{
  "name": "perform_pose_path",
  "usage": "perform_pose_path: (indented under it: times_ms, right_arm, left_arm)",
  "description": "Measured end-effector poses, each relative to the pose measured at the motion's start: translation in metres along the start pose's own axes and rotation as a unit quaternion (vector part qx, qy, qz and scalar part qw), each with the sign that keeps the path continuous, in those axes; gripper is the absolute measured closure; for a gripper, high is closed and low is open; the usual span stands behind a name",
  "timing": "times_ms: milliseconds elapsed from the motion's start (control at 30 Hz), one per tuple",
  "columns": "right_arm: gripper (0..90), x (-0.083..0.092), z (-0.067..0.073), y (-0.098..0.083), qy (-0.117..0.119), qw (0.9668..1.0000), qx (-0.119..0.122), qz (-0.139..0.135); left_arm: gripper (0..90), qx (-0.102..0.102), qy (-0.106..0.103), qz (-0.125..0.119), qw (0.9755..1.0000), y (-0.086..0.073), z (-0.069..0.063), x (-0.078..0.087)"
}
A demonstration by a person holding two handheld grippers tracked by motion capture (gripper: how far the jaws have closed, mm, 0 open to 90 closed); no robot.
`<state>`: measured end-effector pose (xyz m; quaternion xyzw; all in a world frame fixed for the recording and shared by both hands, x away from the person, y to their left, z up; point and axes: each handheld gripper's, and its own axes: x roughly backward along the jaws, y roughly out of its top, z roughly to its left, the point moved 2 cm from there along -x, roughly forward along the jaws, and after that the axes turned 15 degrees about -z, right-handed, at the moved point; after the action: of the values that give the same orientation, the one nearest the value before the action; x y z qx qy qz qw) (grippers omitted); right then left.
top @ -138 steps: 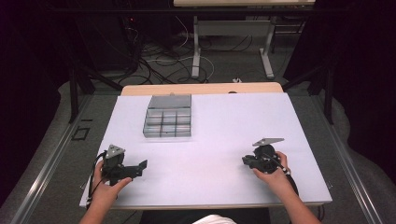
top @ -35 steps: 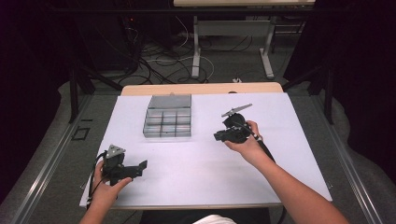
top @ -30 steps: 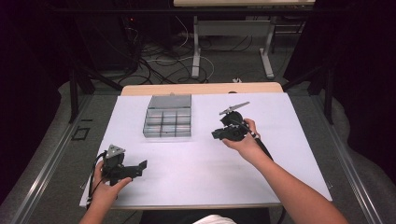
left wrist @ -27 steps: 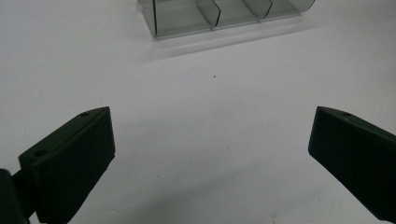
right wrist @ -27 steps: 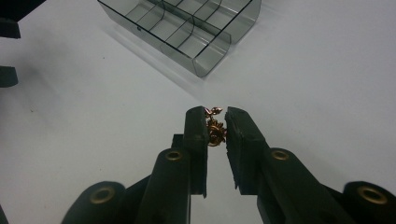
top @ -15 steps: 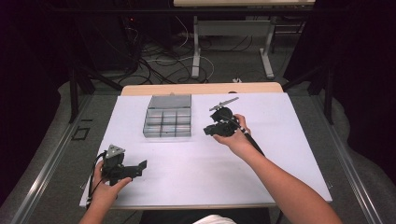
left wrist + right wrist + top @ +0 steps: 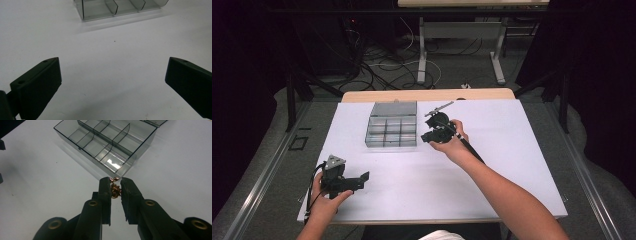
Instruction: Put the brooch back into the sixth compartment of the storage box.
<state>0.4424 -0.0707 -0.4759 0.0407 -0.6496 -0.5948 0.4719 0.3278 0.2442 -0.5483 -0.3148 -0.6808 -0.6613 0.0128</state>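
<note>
Movement over the last seconds belongs to the right gripper, which has travelled from the near right of the table up to the right edge of the clear compartment box, its jaws pinched on a small copper-coloured trinket. It now hangs just short of the box's nearest corner cell, so a drop into a compartment looks close. Left gripper, jaws wide apart and empty, has stayed resting at the near left.
</note>
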Motion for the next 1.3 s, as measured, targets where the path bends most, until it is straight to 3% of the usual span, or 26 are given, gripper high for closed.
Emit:
perform_pose_path:
  times_ms: [200, 233, 267, 300, 500, 533, 667, 733, 833, 967, 1000, 1100, 1300]
  right_arm:
    - [79.1, -0.011, 0.001, 0.002, -0.001, 0.9999, -0.001, -0.015]
    - [79.1, -0.012, 0.001, 0.003, -0.004, 1.0000, -0.002, -0.005]
    - [79.1, -0.014, 0.000, 0.003, -0.001, 0.9999, 0.000, -0.014]
    - [79.1, -0.014, 0.000, 0.004, -0.005, 1.0000, -0.002, -0.001]
    - [79.1, -0.024, 0.000, 0.006, -0.008, 0.9998, -0.013, -0.010]
    - [79.1, -0.026, -0.002, 0.006, -0.006, 0.9999, -0.001, -0.014]
    - [79.1, -0.031, -0.002, 0.007, -0.013, 0.9999, -0.007, 0.001]
    - [79.1, -0.035, -0.003, 0.006, -0.011, 0.9998, -0.009, -0.017]
    - [79.1, -0.037, -0.004, 0.007, -0.017, 0.9998, -0.012, -0.003]
    - [79.1, -0.043, -0.006, 0.007, -0.019, 0.9997, -0.012, -0.008]
    - [79.1, -0.042, -0.006, 0.008, -0.024, 0.9996, -0.009, 0.010]
    - [79.1, -0.048, -0.006, 0.007, -0.022, 0.9996, -0.013, -0.012]
    - [79.1, -0.057, -0.007, 0.008, -0.027, 0.9994, -0.017, -0.014]
  left_arm:
    - [0.5, -0.002, 0.001, 0.000, 1.0000, 0.000, 0.000, 0.000]
    - [0.4, -0.001, 0.000, 0.000, 1.0000, 0.000, 0.000, 0.000]
    - [0.4, -0.001, 0.001, 0.000, 1.0000, 0.000, 0.000, 0.000]
    - [0.4, 0.000, 0.000, 0.000, 1.0000, 0.000, 0.000, 0.000]
    - [0.4, 0.000, -0.001, 0.000, 1.0000, 0.000, 0.000, 0.000]
    - [0.4, 0.000, -0.001, 0.000, 1.0000, 0.000, 0.000, 0.000]
    - [0.4, 0.001, -0.001, 0.000, 1.0000, 0.000, 0.000, -0.001]
    - [0.4, 0.001, -0.001, 0.000, 1.0000, 0.000, 0.000, -0.001]
    - [0.4, 0.001, -0.001, 0.000, 1.0000, 0.000, 0.000, -0.001]
    - [0.4, 0.002, -0.001, 0.000, 1.0000, 0.000, 0.000, -0.001]
    - [0.4, 0.002, -0.001, 0.000, 1.0000, 0.000, 0.000, -0.001]
    - [0.4, 0.002, -0.001, 0.003, 1.0000, 0.000, 0.000, -0.001]
    - [0.5, 0.001, -0.001, 0.000, 1.0000, 0.000, 0.000, -0.001]
